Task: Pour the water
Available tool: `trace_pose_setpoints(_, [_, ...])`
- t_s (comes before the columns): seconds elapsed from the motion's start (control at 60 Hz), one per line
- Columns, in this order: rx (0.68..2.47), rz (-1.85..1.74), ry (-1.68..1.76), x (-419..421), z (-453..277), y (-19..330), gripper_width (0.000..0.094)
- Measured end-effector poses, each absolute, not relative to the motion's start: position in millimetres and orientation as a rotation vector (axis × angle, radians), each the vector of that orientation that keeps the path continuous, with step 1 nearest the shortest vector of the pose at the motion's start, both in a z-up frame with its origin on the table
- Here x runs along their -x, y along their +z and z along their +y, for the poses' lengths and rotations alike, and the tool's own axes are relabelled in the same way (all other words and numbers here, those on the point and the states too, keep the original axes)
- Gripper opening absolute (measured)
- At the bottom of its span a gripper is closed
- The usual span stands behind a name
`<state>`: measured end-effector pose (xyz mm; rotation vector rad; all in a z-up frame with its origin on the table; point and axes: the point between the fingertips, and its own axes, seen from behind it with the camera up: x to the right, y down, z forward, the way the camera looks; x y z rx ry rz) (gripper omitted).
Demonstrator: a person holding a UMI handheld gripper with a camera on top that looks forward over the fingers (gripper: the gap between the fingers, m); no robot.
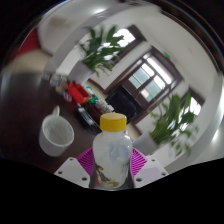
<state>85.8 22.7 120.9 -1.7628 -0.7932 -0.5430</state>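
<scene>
Gripper clamps yellow-capped bottle; white cup beyond.

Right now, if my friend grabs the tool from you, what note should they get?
Tool: shut on the bottle, both pads pressing its sides.
Bottle: upright, clear, yellow cap on.
Cup: white, on the table, ahead and to the left of the bottle.
Done: bottle picked up.
Left: the cap looks closed, so it probably has to come off first; then carry the bottle to the cup, tip and pour. I cannot tell whether the cup holds any water.
</scene>
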Motion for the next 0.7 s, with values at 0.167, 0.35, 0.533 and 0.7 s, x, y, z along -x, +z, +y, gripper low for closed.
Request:
trace_pose_setpoints(0.167, [1.887, -0.464, -0.043, -110, 21, 115, 0.0439])
trace_pose_setpoints(0.35, [1.915, -0.272, 0.171, -115, 26, 88, 0.0438])
trace_pose_setpoints(0.533, [1.896, -0.224, 0.218, -115, 30, 64, 0.0434])
trace_pose_setpoints(0.7, [1.815, -0.242, 0.157, -114, 25, 69, 0.0437])
